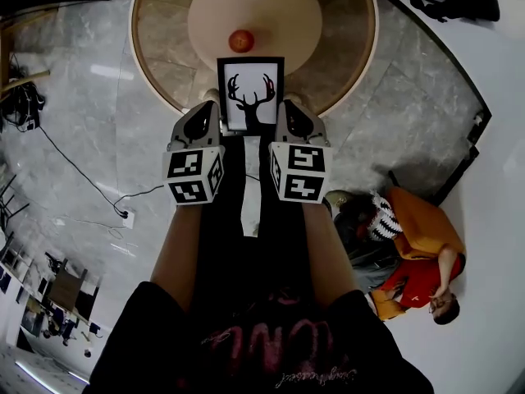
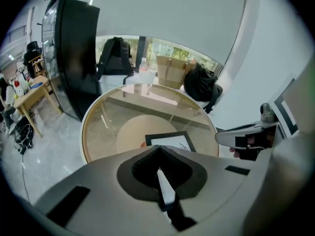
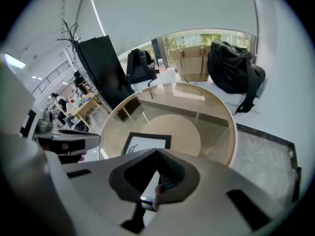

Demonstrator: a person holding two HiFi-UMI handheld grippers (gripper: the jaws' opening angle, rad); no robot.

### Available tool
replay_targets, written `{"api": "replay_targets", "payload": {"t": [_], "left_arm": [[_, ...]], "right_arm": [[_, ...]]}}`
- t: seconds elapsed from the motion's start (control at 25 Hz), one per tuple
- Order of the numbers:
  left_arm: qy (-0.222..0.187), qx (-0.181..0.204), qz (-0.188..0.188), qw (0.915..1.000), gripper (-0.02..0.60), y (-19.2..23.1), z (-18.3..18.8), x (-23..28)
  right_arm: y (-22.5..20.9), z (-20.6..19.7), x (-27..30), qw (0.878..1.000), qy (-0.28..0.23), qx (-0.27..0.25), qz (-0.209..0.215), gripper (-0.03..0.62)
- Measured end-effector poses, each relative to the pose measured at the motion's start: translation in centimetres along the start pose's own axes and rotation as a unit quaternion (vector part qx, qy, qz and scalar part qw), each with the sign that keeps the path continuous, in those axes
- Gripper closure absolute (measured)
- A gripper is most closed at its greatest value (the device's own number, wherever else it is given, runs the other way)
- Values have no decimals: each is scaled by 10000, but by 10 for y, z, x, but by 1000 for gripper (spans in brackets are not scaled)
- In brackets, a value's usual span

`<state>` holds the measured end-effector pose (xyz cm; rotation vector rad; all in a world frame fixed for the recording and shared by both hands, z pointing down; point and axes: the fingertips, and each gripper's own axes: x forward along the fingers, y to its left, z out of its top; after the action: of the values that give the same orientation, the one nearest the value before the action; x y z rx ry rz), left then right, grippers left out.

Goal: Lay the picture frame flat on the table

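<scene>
A black picture frame [image 1: 250,93] with a deer-antler print appears to lie face up on the round glass table [image 1: 164,39], at its near edge. The frame also shows just past the jaw tips in the left gripper view [image 2: 170,140] and the right gripper view [image 3: 146,142]. My left gripper [image 1: 215,105] sits at the frame's lower left corner and my right gripper [image 1: 286,105] at its lower right. Both grippers' jaws meet at the tip, left [image 2: 158,149] and right [image 3: 156,151], with nothing between them. Whether they touch the frame is hidden.
A small red ball [image 1: 241,40] rests on the table beyond the frame. A person [image 1: 418,253] sits on the floor at my right. A tall black cabinet [image 2: 74,58] and dark bags [image 2: 202,82] stand behind the table. A cable [image 1: 82,179] runs over the floor at the left.
</scene>
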<state>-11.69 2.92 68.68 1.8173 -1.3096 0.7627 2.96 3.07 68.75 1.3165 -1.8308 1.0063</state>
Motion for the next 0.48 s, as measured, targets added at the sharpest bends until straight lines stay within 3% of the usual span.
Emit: {"api": "replay_targets", "payload": {"t": [0.48], "left_arm": [[-648, 239, -112, 9975, 571, -24, 83, -54]], "right_arm": [[15, 76, -68, 9970, -749, -201, 15, 572]]}}
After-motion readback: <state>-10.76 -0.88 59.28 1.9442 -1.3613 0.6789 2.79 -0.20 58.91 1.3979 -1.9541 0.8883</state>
